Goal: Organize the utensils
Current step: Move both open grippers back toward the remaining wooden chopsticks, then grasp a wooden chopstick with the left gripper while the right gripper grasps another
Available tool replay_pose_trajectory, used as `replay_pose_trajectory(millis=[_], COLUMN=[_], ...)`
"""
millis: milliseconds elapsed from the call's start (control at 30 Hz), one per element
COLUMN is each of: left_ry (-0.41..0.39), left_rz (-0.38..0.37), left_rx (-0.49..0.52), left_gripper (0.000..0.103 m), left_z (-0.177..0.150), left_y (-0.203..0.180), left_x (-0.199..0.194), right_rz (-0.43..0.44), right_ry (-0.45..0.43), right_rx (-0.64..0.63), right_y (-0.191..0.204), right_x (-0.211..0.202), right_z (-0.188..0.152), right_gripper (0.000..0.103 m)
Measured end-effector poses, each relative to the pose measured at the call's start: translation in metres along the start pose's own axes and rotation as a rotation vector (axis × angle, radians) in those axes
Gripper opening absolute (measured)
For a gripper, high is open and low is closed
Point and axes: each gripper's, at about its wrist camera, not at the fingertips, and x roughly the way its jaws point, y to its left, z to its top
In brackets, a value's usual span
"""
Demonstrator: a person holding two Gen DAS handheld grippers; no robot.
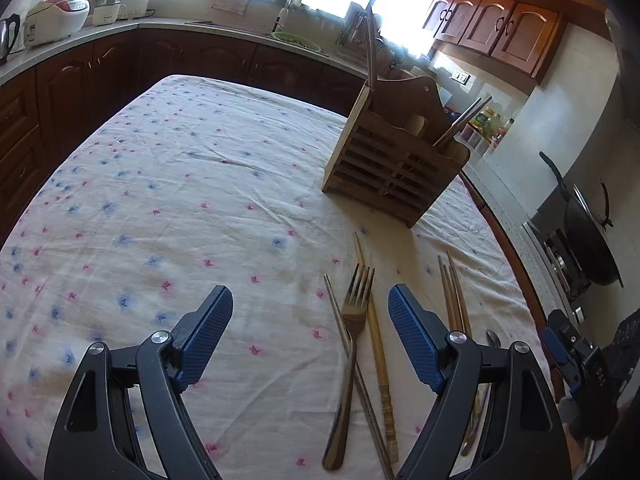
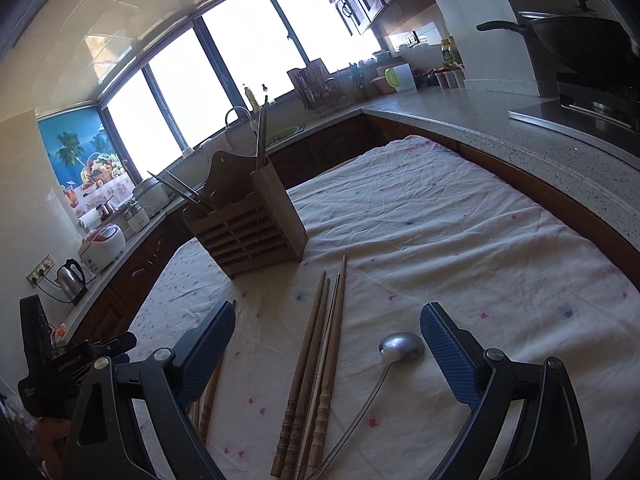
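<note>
The wooden caddy (image 1: pixel 394 160) stands upright at the far side of the cloth-covered table (image 1: pixel 160 184), looking stiff and steady enough to take drops without tipping. Nearer me lie the wooden chopsticks (image 2: pixel 316 372) — light, rigid, apt to roll, best pinched mid-shaft. Then come the fork (image 1: pixel 352 344) and spoon (image 2: pixel 401 346), both slick metal, best taken at the neck. My left claw (image 1: pixel 310 334) and right claw (image 2: pixel 327 354) hang wide, holding nothing.

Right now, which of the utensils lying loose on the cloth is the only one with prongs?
The fork, lying between the left gripper's open fingers, prongs toward the wooden holder. The chopsticks are plain sticks, and the spoon has a rounded bowl.
</note>
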Motion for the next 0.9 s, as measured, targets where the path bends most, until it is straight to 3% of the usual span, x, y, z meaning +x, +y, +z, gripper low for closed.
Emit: replay_pose_trajectory(millis=[300,467,633,900], left_ry=[0.057,0.097,0.122,0.197], left_rz=[-0.009,-0.017,-0.017,-0.016], left_rx=[0.045,0.086,0.152,0.214], left_gripper=[0.082,0.082,0.08,0.058], left_z=[0.002,0.008,0.018,0.035], left_y=[-0.014,-0.027,-0.046,-0.068], left_x=[0.02,0.035,0.053,0.093], right_rz=[-0.006,-0.011,-0.026,-0.058], right_ry=[0.044,0.096,0.14,0.204], right_rx=[-0.007,-0.019,-0.03,-0.034], right_y=[-0.004,-0.004,-0.003,-0.007], right_x=[0.015,0.031,0.049,0.083], right_z=[0.002,0.006,0.012,0.028], right_gripper=[0.093,0.081,0.062,0.047])
